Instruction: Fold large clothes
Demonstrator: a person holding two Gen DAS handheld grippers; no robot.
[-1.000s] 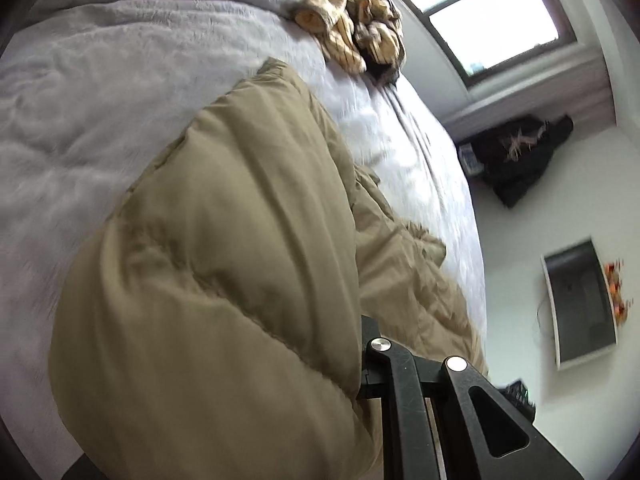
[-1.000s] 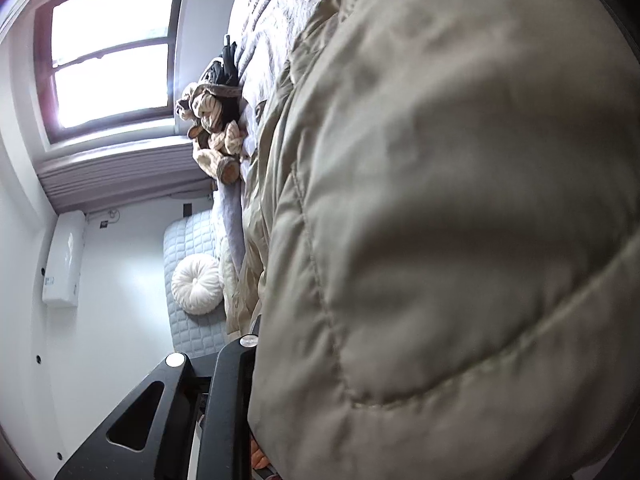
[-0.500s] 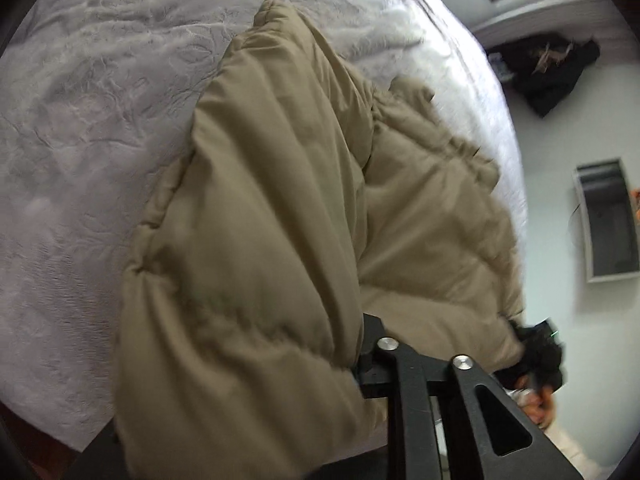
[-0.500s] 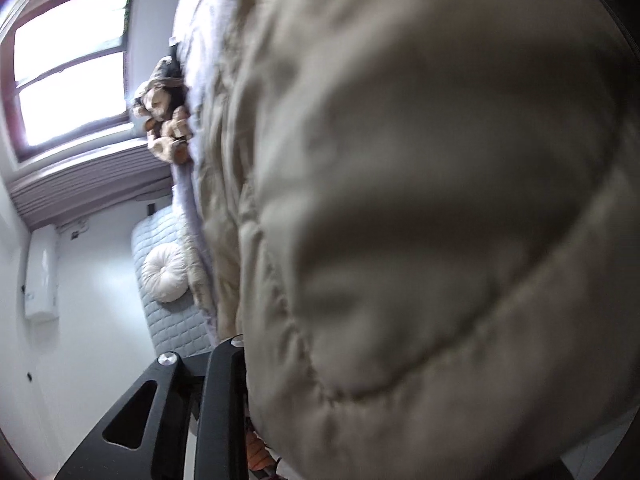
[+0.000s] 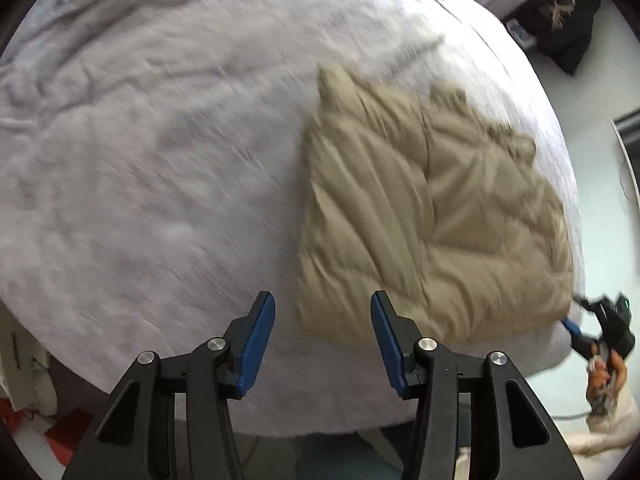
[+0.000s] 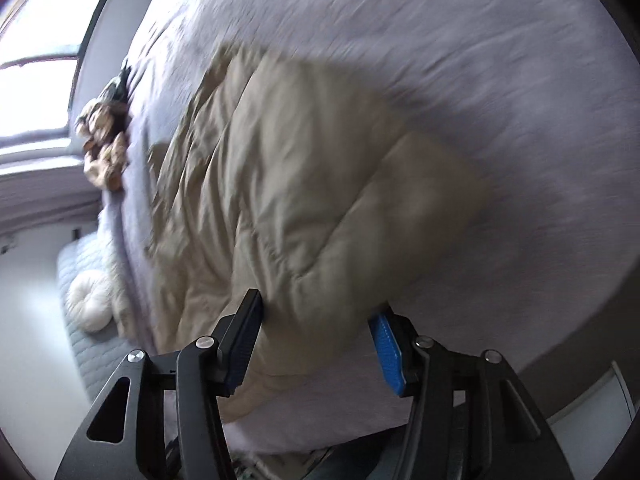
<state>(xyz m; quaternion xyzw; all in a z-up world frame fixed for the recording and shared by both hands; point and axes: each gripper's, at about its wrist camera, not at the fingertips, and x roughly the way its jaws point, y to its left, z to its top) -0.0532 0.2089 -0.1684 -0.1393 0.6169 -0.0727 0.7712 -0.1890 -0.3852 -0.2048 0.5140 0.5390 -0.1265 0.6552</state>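
The tan quilted puffer jacket [image 5: 432,216] lies folded on the pale lilac bedspread [image 5: 160,160], long axis running away from you. Your left gripper [image 5: 322,340] opens empty beside its near-left corner; your right gripper [image 6: 316,344], nearer, opens astride its near edge.

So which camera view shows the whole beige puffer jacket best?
The left wrist view: the beige puffer jacket lies folded on the grey bedspread with every edge visible. The right wrist view is closer; its near edge is hidden behind the right gripper.
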